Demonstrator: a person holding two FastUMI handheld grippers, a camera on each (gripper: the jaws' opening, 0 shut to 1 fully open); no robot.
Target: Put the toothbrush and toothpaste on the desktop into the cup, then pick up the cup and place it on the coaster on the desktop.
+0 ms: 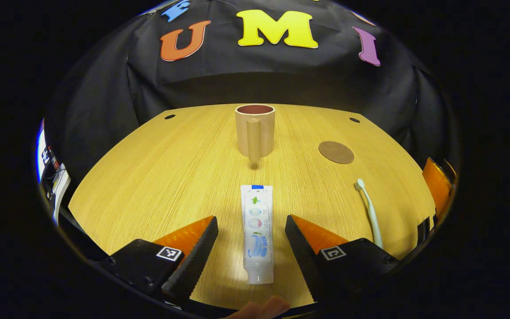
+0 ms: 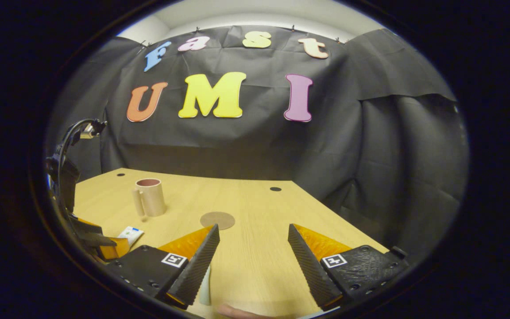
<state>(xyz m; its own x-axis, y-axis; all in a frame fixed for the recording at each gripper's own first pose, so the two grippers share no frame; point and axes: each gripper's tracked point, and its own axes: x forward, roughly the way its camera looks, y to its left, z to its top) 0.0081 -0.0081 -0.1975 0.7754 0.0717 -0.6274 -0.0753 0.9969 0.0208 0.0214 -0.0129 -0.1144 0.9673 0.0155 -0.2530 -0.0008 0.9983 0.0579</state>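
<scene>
Toothpaste (image 1: 257,232) lies between the left gripper's (image 1: 251,235) parted jaws.

A light wood-grain bench (image 1: 148,177) spans the lower frame, small dark holes (image 2: 275,189) near its far edge. Creased black cloth (image 2: 370,146) hangs behind; pale wall (image 2: 255,17) shows above.

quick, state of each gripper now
left gripper: open, straddling the toothpaste, not gripping it
right gripper: open, holding nothing
</scene>
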